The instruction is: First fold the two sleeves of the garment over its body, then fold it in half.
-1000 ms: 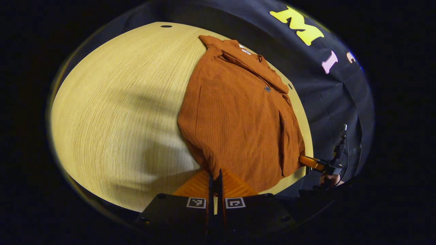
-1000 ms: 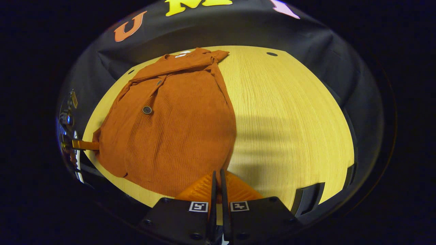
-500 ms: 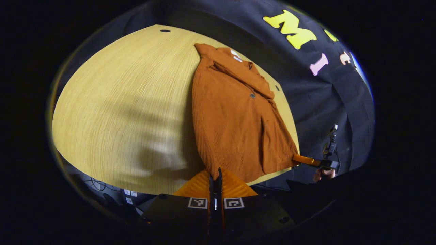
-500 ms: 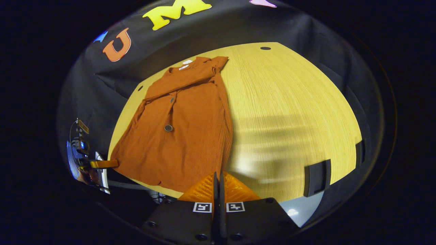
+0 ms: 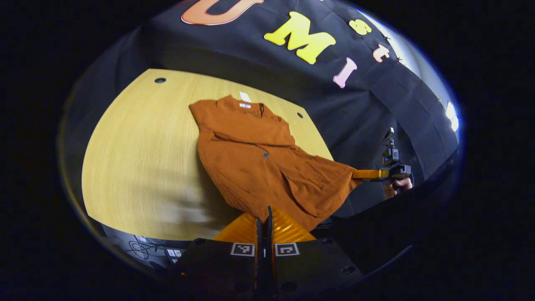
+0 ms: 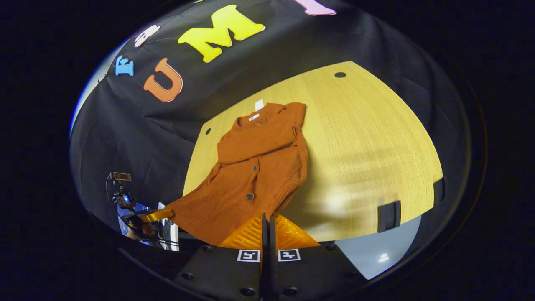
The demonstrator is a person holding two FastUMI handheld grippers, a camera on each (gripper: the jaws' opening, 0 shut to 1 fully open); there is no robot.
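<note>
Rust-orange ribbed knit garment with dark buttons (image 5: 255,154) (image 6: 255,167) — collar end lies flat on the pale wood-grain tabletop (image 5: 138,159) (image 6: 368,142), a white label showing at the neck; both sleeves are already folded across the body. The hem end is lifted off the table and hangs stretched between the two grippers, out past the table's near edge.

Left gripper (image 5: 263,217): in the left gripper view its fingers are pressed together with one hem corner pinched between them; the cloth runs straight up from the fingertips toward the collar. In the right gripper view the same gripper (image 6: 156,215) appears at lower left, held by a hand, its tips at the far hem corner.

Right gripper (image 6: 267,221): fingers closed on the other hem corner, fabric rising directly from the tips. In the left gripper view it (image 5: 368,174) is off to the right, beyond the table edge, gripped by a hand (image 5: 395,186), the hem pulled taut toward it.

The black cloth booth wall (image 5: 359,108) stands behind the table — a grey floor patch (image 6: 368,259) shows below the table's edge.
</note>
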